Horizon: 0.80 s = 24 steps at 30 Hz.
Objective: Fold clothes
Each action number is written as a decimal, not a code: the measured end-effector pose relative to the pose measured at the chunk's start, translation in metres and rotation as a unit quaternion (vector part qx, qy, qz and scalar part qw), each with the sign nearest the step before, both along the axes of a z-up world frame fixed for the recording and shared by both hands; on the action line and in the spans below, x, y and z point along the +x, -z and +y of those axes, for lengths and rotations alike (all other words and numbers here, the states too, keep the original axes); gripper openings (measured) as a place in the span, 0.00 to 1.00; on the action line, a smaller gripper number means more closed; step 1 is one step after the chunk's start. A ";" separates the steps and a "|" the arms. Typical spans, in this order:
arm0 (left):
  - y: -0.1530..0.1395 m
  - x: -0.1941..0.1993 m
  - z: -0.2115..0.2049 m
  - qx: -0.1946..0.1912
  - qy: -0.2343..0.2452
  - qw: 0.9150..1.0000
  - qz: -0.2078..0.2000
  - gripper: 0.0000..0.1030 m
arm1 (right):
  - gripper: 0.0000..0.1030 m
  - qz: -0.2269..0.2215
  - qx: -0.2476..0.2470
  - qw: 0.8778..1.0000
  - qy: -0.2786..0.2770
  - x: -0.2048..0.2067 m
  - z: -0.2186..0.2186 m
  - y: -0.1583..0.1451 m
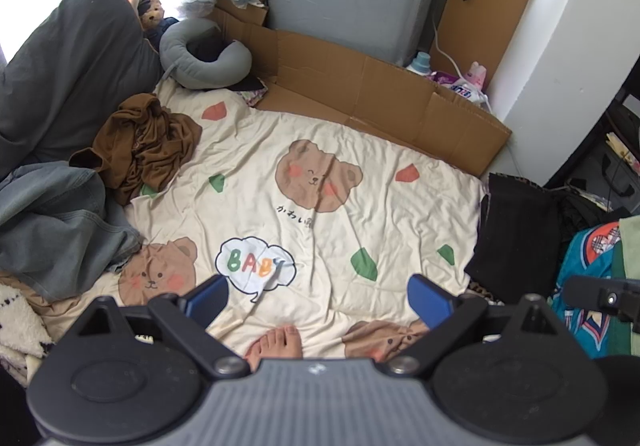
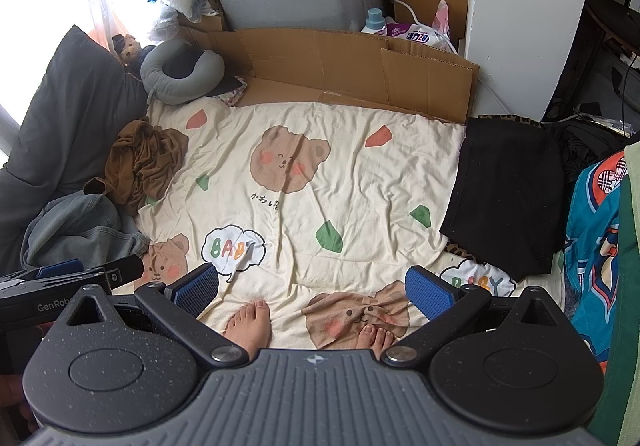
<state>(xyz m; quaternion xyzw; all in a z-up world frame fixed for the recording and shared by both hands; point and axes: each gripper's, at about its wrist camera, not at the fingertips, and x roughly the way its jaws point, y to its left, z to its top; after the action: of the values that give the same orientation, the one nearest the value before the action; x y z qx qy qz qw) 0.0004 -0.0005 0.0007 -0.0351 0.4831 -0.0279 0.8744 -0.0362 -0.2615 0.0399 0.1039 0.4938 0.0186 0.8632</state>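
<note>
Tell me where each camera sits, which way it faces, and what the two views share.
Left wrist: on the left gripper, jaws open, looking down at the bear sheet; one bare foot shows.
Right wrist: on the right gripper, jaws open, same downward look; both feet show, and the left gripper at the left edge.
Shared: sheet, brown garment, black cloth, cardboard.

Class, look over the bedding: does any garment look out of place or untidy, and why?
Yes. The brown garment lies crumpled in a heap at the sheet's left edge, with rumpled jeans beside it; the black garment on the right lies flat and folded.
</note>
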 end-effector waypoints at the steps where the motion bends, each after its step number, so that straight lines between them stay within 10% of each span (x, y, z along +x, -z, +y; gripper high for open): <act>1: 0.000 0.000 0.000 0.000 0.000 1.000 0.000 0.95 | 0.99 0.000 0.000 1.000 0.000 0.000 0.000 0.000; 24: -0.016 0.000 0.001 -0.020 0.032 0.999 -0.027 0.98 | 0.99 0.000 0.014 1.000 0.022 0.001 -0.009 -0.002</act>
<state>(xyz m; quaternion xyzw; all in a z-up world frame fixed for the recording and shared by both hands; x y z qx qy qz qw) 0.0004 0.0003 0.0164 -0.0362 0.4597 -0.0663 0.8848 -0.0354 -0.2703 0.0417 0.1269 0.4907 0.0066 0.8620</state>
